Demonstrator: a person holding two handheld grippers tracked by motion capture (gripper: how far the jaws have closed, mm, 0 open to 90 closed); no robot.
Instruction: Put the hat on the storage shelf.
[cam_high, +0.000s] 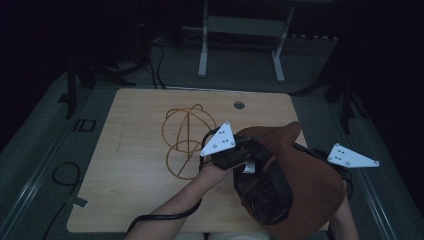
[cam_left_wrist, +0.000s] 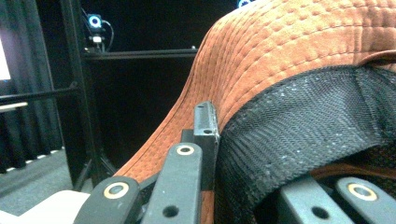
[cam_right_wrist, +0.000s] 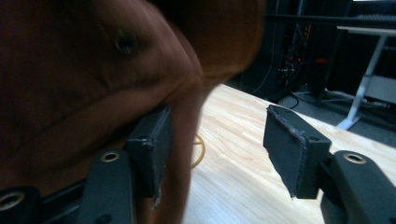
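A rust-brown hat (cam_high: 305, 185) with a black inner band (cam_left_wrist: 303, 126) is held up over the right side of the wooden table (cam_high: 130, 150), opening turned toward me. My left gripper (cam_high: 245, 156) is shut on the hat's edge; in the left gripper view one of its fingers (cam_left_wrist: 206, 126) presses the brim (cam_left_wrist: 289, 51) and the other is hidden inside the band. My right gripper (cam_right_wrist: 215, 140) stands open beside the hat (cam_right_wrist: 93, 70), whose cloth touches its left jaw. A grey plate marks it behind the hat (cam_high: 350, 157).
A yellow wire frame of loops (cam_high: 185, 140) lies on the table's middle, left of the hat, its edge visible past the hat (cam_right_wrist: 200, 151). A round grommet hole (cam_high: 239, 105) sits near the far edge. White desk legs (cam_high: 202, 55) stand beyond; cables (cam_high: 65, 175) lie on the floor.
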